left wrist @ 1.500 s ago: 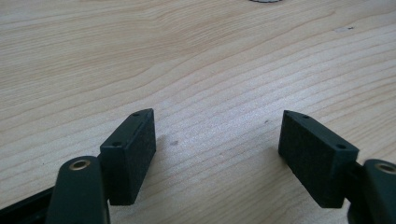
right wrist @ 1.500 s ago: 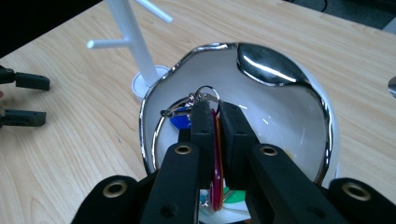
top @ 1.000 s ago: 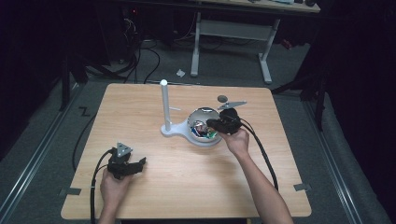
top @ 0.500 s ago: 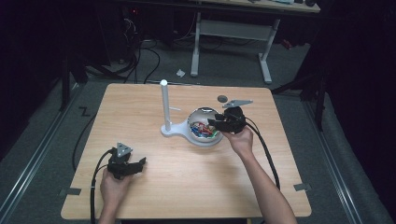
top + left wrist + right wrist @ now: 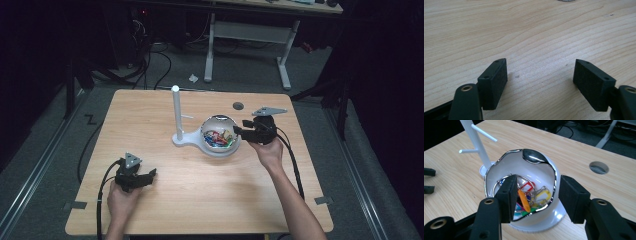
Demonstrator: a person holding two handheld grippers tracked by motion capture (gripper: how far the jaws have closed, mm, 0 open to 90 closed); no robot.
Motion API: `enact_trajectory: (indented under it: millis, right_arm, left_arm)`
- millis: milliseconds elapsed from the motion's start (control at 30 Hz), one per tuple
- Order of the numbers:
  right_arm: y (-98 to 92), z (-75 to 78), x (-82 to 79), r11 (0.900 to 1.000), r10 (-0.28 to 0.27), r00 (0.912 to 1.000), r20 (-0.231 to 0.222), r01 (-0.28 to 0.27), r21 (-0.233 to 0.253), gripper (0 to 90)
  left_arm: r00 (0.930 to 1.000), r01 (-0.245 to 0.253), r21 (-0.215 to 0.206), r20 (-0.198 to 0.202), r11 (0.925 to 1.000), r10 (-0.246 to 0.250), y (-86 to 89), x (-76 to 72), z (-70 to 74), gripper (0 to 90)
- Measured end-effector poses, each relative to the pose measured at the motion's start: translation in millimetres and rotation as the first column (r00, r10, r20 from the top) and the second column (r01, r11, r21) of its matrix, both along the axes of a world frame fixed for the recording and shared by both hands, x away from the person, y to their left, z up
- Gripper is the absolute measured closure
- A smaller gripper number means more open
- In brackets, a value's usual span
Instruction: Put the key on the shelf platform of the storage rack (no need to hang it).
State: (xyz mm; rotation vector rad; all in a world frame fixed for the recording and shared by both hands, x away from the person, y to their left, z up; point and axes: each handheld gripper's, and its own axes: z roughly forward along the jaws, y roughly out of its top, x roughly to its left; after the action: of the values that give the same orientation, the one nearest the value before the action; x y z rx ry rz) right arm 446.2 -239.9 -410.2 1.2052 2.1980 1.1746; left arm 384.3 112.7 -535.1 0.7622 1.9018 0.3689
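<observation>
- High view: my right tongs [image 5: 239, 132] sit at the 3 o'clock side of the white bowl [image 5: 220, 149], which stands a little right of the bench [image 5: 150, 120] centre, its base joined to the white peg stand [image 5: 176, 112] at its 9 o'clock. My left tongs [image 5: 147, 176] rest near the bench's 7 o'clock corner, well apart from the bowl.
- Left gripper view: my left tongs [image 5: 540, 80] are spread wide over bare wood, with nothing between the jaws.
- Right gripper view: my right tongs [image 5: 537, 197] are released and straddle the near rim of the bowl [image 5: 499, 167], one jaw dipping inside, the other outside the wall. In the bowl lies a tangle of key tags [image 5: 534, 195], red, yellow, orange, green, on wire rings.
- Handling, as I judge it: the tags are light, stiff plastic, and the thin rings are slippery and snag on one another, so one tag may drag others up. I'd pinch a flat tag body, such as the orange tag [image 5: 523, 200] nearest my inner jaw, rather than a ring. The bowl's chrome-edged rim looks slick; I'd avoid levering on it.
- Writing: I can read no brand or label; the tag windows look blank or too small to tell.
</observation>
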Motion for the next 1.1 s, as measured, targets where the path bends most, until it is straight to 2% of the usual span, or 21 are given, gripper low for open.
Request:
enact_trajectory:
  millis: [233, 267, 333, 467, 700, 867, 933, 967, 1100]
  right_arm:
    - [-14.2, 10.1, -11.8, 1.0, -0.017, 0.9997, 0.018, 0.017, 0.018, 48.2]
    - [-19.9, 11.9, -17.2, 0.999, -0.031, 0.999, 0.031, 0.03, 0.031, 48.1]
    - [-25.2, 11.7, -20.6, 0.998, -0.043, 0.9987, 0.029, 0.042, 0.039, 48.0]
    - [-36.7, 12.9, -26.4, 0.997, -0.07, 0.9973, 0.024, 0.069, 0.033, 46.9]
    - [-51.3, 22.4, -36.8, 0.995, -0.097, 0.994, 0.05, 0.095, 0.043, 46.5]
    - [-56.5, 23.6, -43.6, 0.994, -0.103, 0.9935, 0.049, 0.101, 0.04, 46.3]
    - [-60.5, 22.3, -48.7, 0.993, -0.109, 0.9922, 0.06, 0.106, 0.054, 46.5]
    - [-64.0, 20.4, -52.0, 0.992, -0.116, 0.9921, 0.048, 0.114, 0.048, 46.3]
    - [-70.1, 21.2, -58.2, 0.991, -0.127, 0.9908, 0.047, 0.125, 0.049, 45.9]
  left_arm:
    - [1.0, 0.001, 0.001, 0.001, 1.0, -0.001, 0.1, 0.0, -0.1, 27.8]
    - [1.0, 0.002, 0.003, 0.001, 1.0, -0.002, 0.2, 0.0, -0.1, 27.8]
    - [1.0, 0.0, 0.001, 0.001, 1.0, 0.0, -0.1, 0.0, -0.1, 27.8]
    - [1.0, 0.004, 0.004, 0.001, 1.0, -0.004, -0.1, -0.2, -0.3, 27.8]
    - [1.0, 0.004, 0.005, 0.001, 1.0, -0.004, -0.1, -0.2, -0.3, 27.8]
    - [1.0, 0.0, 0.001, 0.0, 1.0, 0.0, -0.3, 0.0, -0.1, 27.8]
    - [1.0, 0.004, 0.005, 0.001, 1.0, -0.004, -0.1, -0.1, -0.3, 27.8]
    - [1.0, 0.001, 0.002, 0.0, 1.0, -0.001, -0.3, -0.1, -0.2, 27.8]
    - [1.0, 0.001, 0.002, 0.0, 1.0, -0.001, -0.3, -0.1, -0.2, 27.8]
